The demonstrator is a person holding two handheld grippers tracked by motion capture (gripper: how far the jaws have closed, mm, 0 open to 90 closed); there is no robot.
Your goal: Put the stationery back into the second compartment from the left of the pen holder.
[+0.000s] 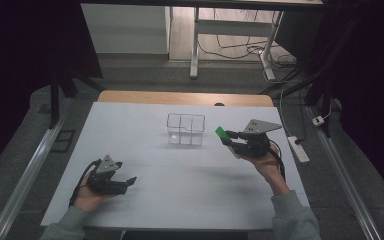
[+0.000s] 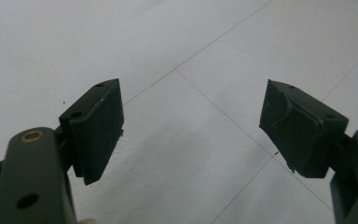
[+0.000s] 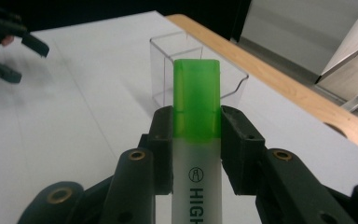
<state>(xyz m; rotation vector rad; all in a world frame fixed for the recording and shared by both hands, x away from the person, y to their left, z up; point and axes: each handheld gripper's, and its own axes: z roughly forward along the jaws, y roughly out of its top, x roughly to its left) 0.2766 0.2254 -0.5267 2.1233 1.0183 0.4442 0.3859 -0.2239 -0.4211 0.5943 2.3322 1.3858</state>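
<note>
My right gripper (image 1: 228, 138) is shut on a highlighter (image 3: 196, 140) with a white barrel and a green cap (image 1: 221, 132); the cap points left toward a clear plastic organizer box (image 1: 185, 129) with compartments, standing mid-table. In the right gripper view the highlighter sits between both jaws of my right gripper (image 3: 196, 140), with the box (image 3: 196, 70) just beyond the cap. My left gripper (image 1: 128, 182) rests low at the front left of the white table (image 1: 145, 165), jaws wide apart. In the left gripper view my left gripper (image 2: 191, 126) is open over bare table surface.
The white table sheet has a wooden strip (image 1: 185, 98) along its far edge. Beyond it stand white desk legs (image 1: 195, 45) and floor cables (image 1: 240, 50). A power strip (image 1: 298, 149) lies on the floor at the right, and a metal rail (image 1: 27, 175) runs at the left.
</note>
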